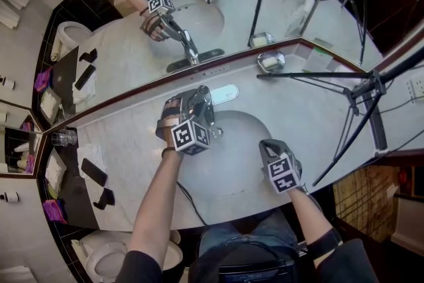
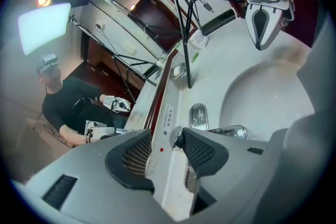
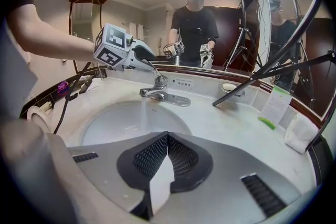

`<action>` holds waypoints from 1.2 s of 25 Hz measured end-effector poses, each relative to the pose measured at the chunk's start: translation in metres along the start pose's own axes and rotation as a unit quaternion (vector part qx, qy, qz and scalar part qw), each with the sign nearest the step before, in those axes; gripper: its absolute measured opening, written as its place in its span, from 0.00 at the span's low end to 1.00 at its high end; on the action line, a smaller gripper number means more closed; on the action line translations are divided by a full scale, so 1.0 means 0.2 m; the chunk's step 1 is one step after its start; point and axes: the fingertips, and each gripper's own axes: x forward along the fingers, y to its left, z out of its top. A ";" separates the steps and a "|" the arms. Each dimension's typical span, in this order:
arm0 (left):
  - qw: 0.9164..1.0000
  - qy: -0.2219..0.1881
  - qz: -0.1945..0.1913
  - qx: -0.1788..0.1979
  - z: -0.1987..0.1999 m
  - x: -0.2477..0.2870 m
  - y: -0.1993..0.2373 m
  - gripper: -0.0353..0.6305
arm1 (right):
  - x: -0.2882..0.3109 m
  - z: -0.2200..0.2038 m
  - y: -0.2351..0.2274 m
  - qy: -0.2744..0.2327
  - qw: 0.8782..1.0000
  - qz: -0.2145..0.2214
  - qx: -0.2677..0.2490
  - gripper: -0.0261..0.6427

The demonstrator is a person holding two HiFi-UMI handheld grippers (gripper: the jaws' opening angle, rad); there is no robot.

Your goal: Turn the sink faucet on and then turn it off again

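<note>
Pointing down: left tongs (image 2: 167, 135) apart astride faucet handle (image 2: 176, 138); right tongs (image 3: 167, 137) together over sink (image 3: 107, 119).

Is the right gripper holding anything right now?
No, the right gripper has its jaws shut pad to pad, with nothing between them.

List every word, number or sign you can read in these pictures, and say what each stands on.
No text here can be read.
Label behind the faucet: printed lines, too small to read.
White card: print blurred.
Marker cubes: square patterns only, no words.
</note>
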 end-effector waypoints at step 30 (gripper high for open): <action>0.986 0.010 0.039 -0.163 -0.06 -0.70 -0.08 0.06 | -0.16 0.16 0.13 -0.022 0.998 0.016 -0.051 0.07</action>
